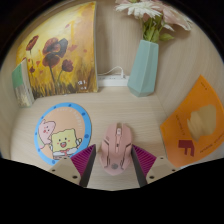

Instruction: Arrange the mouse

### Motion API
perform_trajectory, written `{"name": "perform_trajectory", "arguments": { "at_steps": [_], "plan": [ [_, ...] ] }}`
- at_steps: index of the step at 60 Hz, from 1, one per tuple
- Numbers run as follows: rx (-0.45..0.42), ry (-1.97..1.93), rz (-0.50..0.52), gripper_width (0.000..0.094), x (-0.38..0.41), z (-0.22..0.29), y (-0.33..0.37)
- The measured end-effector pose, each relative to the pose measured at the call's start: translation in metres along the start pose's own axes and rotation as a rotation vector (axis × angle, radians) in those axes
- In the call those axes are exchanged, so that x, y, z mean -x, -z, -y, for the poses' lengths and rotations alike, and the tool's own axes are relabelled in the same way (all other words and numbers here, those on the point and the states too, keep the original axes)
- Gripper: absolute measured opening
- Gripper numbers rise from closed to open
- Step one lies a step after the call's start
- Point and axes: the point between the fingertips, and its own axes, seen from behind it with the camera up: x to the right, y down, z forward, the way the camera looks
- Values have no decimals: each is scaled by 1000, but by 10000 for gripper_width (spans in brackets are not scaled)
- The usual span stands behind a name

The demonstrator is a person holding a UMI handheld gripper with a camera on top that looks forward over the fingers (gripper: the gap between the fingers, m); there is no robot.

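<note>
Mouse (pixel 115 147) lies between the two fingers of the hand-held gripper (pixel 115 165), with its rear part low between the magenta pads (pixel 83 160) and its nose pointing away, toward the back of the surface (pixel 110 105). It is a pale pink mouse with a smooth rounded back, a thin seam along the middle and a small scroll wheel near the front; I see no cable on it. The fingers stand narrow about it, and the pads seem to press on both its flanks, so I judge that the mouse is held, though I cannot see if it is lifted or rests on the surface. The step in hand looks to me like the carrying or the setting down of the mouse. The round mat (pixel 63 133) with a yellow cartoon figure lies just beside the mouse, on its left, and it is a likely place for it, but this is only my guess. The next move would then call for a small shift to the side, a gentle lowering so the mouse sits flat, and only after that the opening of the fingers. Further out, an orange card (pixel 196 125) lies at the right. Beyond, a light blue vase (pixel 144 66) with pale flowers stands at the back, a white power strip (pixel 113 78) lies beside it, and a painting of flowers (pixel 56 50) leans against the wall.
</note>
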Motion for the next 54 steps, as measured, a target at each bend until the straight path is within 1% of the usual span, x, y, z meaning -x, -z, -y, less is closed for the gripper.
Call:
{"name": "perform_trajectory", "arguments": {
  "at_steps": [10, 12, 15, 24, 26, 30, 33, 38, 43, 49, 54],
  "plan": [
    [-5, 4, -13, 671, 2, 12, -11],
    [-10, 0, -24, 629, -1, 13, -12],
    [-21, -1, -46, 535, -6, 14, -14],
    [-46, 4, -54, 469, -8, 16, -15],
    [-44, 6, -56, 431, -7, 16, -14],
    [-32, -11, -45, 384, -5, 18, -11],
    [-36, -44, -41, 385, -6, 27, -1],
    [-105, -56, -93, 386, -15, 68, 33],
    [-192, -79, -109, 384, -12, 120, 72],
    [-295, -68, -116, 384, 9, 179, 117],
    [-371, -35, -122, 385, 39, 215, 144]
  ]
}}
